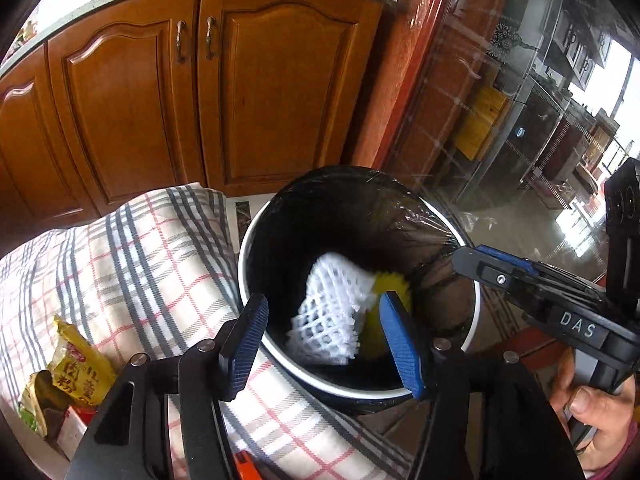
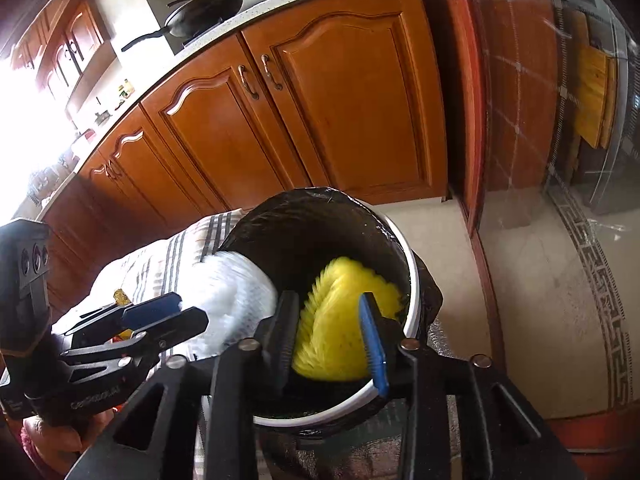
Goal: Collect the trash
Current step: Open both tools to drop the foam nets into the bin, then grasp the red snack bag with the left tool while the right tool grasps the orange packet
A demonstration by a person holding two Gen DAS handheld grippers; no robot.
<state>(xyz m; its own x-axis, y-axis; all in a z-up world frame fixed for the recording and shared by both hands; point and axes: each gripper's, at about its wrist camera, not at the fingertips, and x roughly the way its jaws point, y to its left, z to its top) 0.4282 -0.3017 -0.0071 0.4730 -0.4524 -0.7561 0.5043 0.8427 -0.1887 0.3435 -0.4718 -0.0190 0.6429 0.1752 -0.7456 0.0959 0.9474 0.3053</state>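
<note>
My left gripper point(image 1: 324, 344) stood with jaws apart over the trash bin point(image 1: 256, 256), nothing pressed between its blue pads. Below it, inside the black liner, was a white foam net sleeve point(image 1: 332, 312), open-meshed and motion-blurred. My right gripper point(image 2: 332, 340) was likewise parted; the yellow fringed wrapper point(image 2: 344, 328) appeared between its fingers in the right view, blurred, and I could not tell whether it touched them. The bin stood just beside a checked cloth point(image 1: 132, 264) bearing snack packets point(image 1: 76, 368).
</note>
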